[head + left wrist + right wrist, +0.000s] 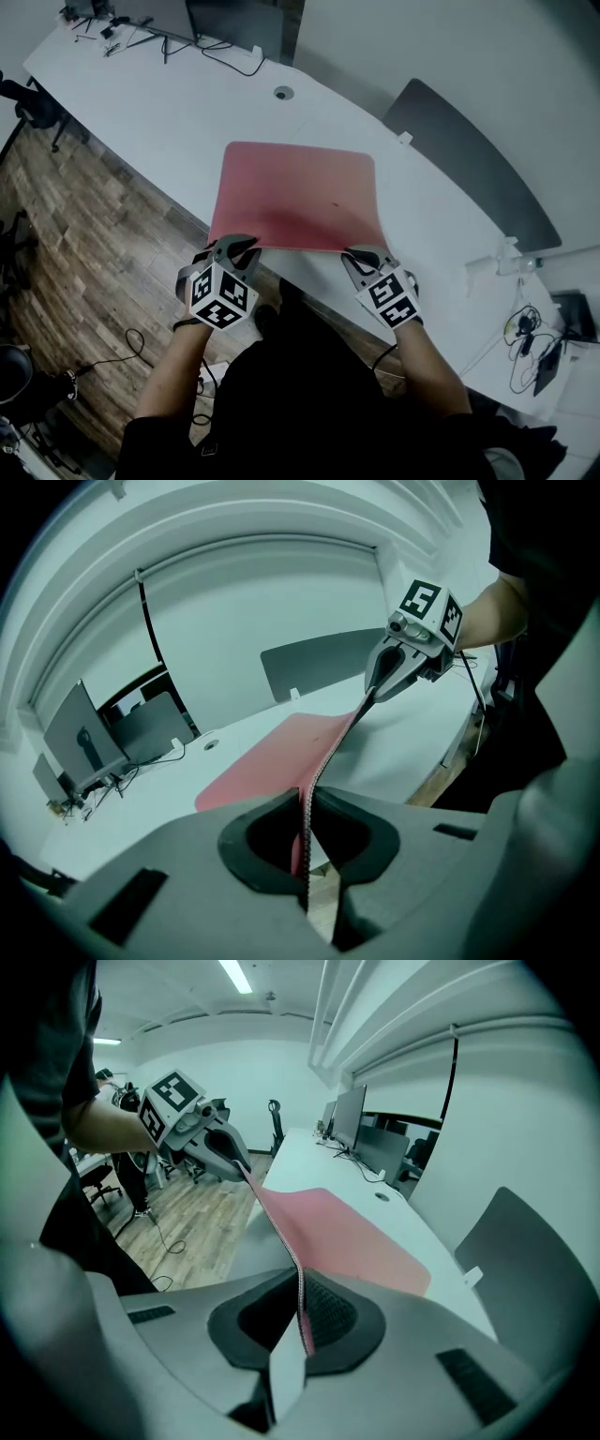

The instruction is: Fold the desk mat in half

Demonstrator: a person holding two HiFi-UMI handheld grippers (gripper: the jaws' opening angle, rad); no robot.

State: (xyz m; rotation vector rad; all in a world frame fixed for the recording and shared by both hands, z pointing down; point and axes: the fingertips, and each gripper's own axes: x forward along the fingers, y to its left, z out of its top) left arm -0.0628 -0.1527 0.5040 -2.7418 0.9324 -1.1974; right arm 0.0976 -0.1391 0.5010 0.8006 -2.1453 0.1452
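We have left gripper (pixel 241 247), right gripper (pixel 362 256) each clamped on near mat (pixel 295 192) corner, lower centre. Mat probably light, floppy; corners suit grip.

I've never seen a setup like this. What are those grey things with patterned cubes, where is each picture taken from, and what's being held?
A person holds a two-jaw gripper in each hand; the cubes belong to them. One picture comes from a camera on the person's head, looking down; the others from cameras riding on each gripper. On the white table lie a pink desk mat and a grey mat. The left gripper and right gripper each have jaws shut on the desk mat's near edge, raised off the table.
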